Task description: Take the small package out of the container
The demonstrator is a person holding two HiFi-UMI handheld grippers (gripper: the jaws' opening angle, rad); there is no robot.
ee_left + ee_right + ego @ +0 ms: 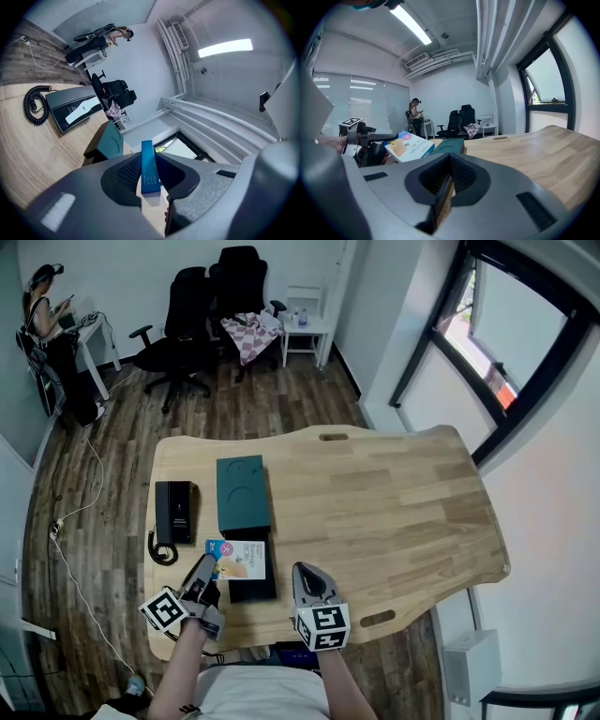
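the small package (149,169) is clamped edge-on between the jaws of the left hand-held gripper (151,183), which is pointed level. only a narrow strip along one side of the flat box is pinched. in the head view the package is seen raised and tilted over the open dark container (255,589), and it is judged not yet clear of it. the right hand-held gripper (446,182) is closed with nothing between its jaws and is held just beside the container, near the front edge of the table (403,512).

because the grip is taken so near one edge, the package may pivot or slide out under its own weight if it is moved quickly, and it would then drop back into the container. if it is drawn sideways before it is lifted clear, its low corner may catch on the container wall. the container is held by nothing, so it could be dragged or tipped. a wide swing to the left could knock the package against the black telephone (175,512) and its coiled cord (161,549). the teal lid (243,493) lies just beyond the container, so little room is left on that side.
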